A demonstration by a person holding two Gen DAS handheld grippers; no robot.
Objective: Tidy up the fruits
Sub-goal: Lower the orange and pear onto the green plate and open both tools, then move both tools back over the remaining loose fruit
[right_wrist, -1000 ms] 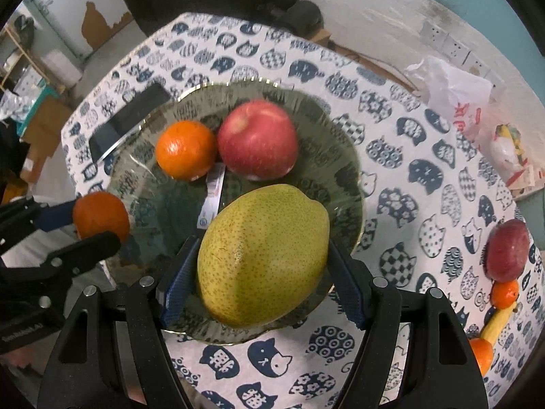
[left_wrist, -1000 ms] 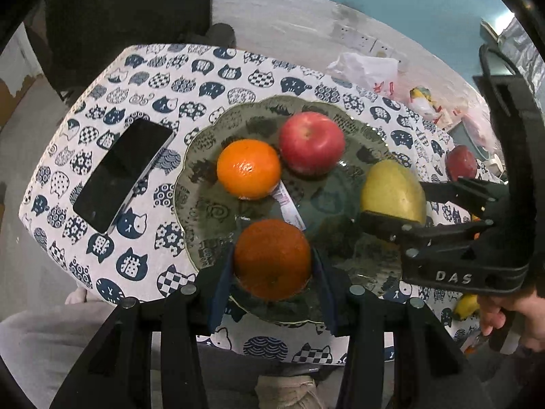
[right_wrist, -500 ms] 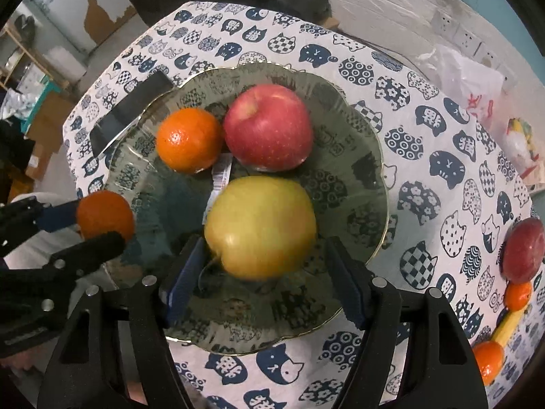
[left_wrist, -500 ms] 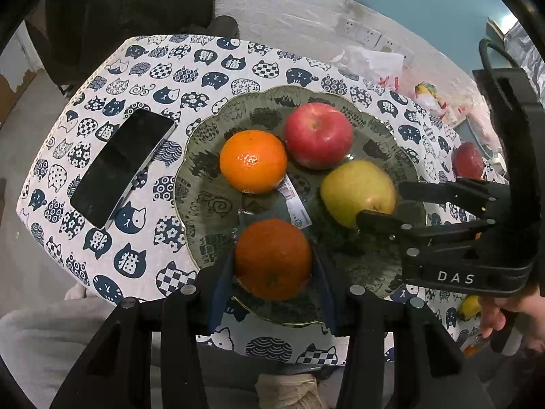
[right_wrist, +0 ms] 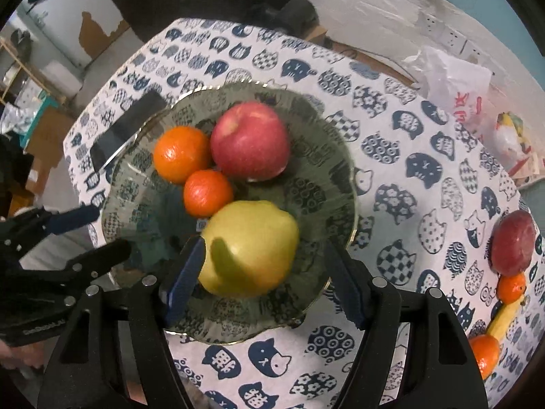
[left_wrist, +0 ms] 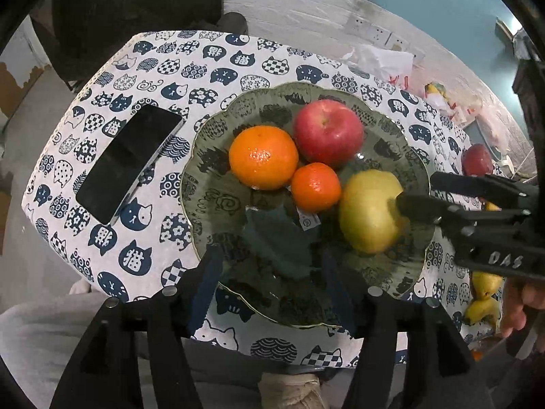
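My left gripper (left_wrist: 269, 272) now hangs with its jaws parted and nothing between them; they have just been opening. The small orange (left_wrist: 315, 187) they clamped half a second ago has rolled clear and lies in the green plate (left_wrist: 211, 156), touching the larger orange (left_wrist: 263, 157) and just beside the red apple (left_wrist: 328, 132). I judge that fruit delivered.

My right gripper (right_wrist: 262, 279) stands released over the yellow pear (right_wrist: 250, 248). The left blue pad looks close against the pear's flank, while the right pad is clearly apart from it. A second ago the pear filled the gap between these fingers; it now rests on the plate floor, near the rim closest to me and just beside the small orange. I read both placements as finished.

Relative to the left gripper, all four plated fruits lie ahead of the fingertips, beyond the jaw line.

Outward, a dark phone (left_wrist: 127, 163) lies on the cat-print tablecloth (left_wrist: 163, 68) beside the plate. Well apart at the cloth's right edge, a second apple (right_wrist: 512, 242), two more oranges and a banana (right_wrist: 507, 317) are still unsorted, so I judge the task partly done.
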